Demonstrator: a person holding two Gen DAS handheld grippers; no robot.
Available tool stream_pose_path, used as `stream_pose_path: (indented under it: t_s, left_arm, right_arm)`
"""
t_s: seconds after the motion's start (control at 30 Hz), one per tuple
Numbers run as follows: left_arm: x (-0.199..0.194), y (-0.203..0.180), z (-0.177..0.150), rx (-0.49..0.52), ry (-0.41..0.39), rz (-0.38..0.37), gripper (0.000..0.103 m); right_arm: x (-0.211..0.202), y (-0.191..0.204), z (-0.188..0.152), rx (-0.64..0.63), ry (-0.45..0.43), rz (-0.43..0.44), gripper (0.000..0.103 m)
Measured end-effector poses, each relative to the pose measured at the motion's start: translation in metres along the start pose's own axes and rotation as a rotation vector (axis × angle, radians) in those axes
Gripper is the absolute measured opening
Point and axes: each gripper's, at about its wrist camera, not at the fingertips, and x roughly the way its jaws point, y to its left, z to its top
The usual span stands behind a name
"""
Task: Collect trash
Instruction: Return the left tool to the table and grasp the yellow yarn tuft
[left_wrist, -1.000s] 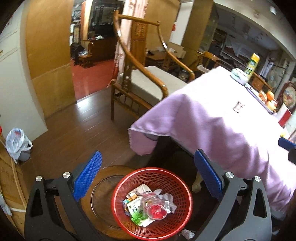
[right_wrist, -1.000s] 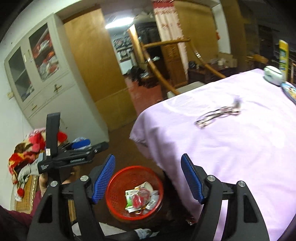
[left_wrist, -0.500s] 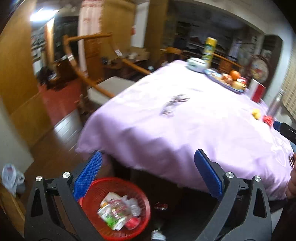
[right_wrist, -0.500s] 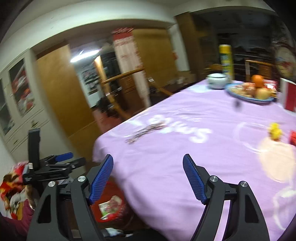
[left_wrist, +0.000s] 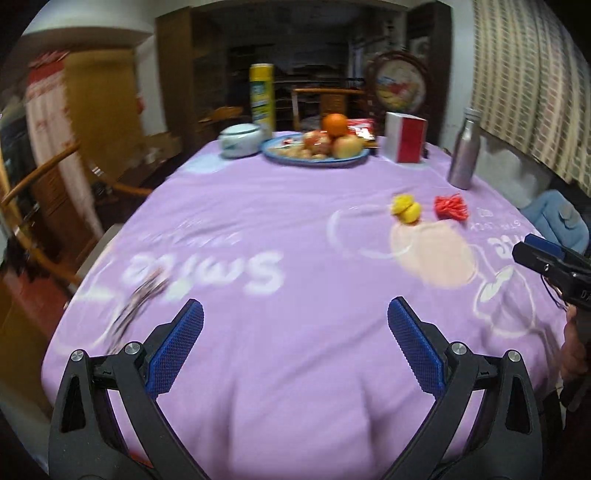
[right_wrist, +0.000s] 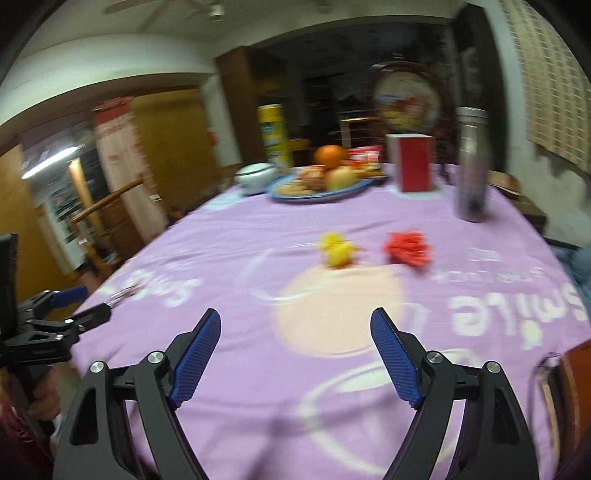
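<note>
We find two crumpled scraps on the lilac-covered surface (left_wrist: 295, 221): a yellow scrap (right_wrist: 338, 251) and a red scrap (right_wrist: 408, 248), lying near each other but apart, on the far rim of a pale peach circle printed on the cloth. From the right wrist view both lie ahead of the right hand-held gripper (right_wrist: 295, 356), the yellow one roughly in line with its gap, the red one toward its right finger. That hand-held gripper hangs above the cloth with its blue pads spread wide and nothing between them. From the left wrist view the same scraps, yellow (left_wrist: 405, 209) and red (left_wrist: 450, 207), sit far forward and to the right of the left hand-held gripper (left_wrist: 295, 349), whose pads likewise stand wide apart and empty. We note a metal bottle (left_wrist: 464, 149) just beyond the red scrap, a red-and-white box (left_wrist: 405, 137), and a blue fruit plate (left_wrist: 314, 153) at the far end. Both views are motion-blurred.
</note>
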Motion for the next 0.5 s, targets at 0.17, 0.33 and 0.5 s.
stream_pose_path:
  t_s: [0.17,0.33,0.5]
  left_arm:
    - [0.053,-0.040,0.046,0.027,0.045,-0.085,0.096]
    - [0.101,-0.081,0.085,0.031,0.068,-0.133,0.096]
    - [0.146,-0.115,0.109,0.048,0.108,-0.151,0.096]
  right_arm:
    - [0.026,-0.050,0.010,0.076,0.020,-0.096,0.082]
    - [0.046,-0.079,0.013,0.148,0.039,-0.105,0.082]
    - [0.057,-0.092,0.012,0.186,0.050,-0.104,0.084]
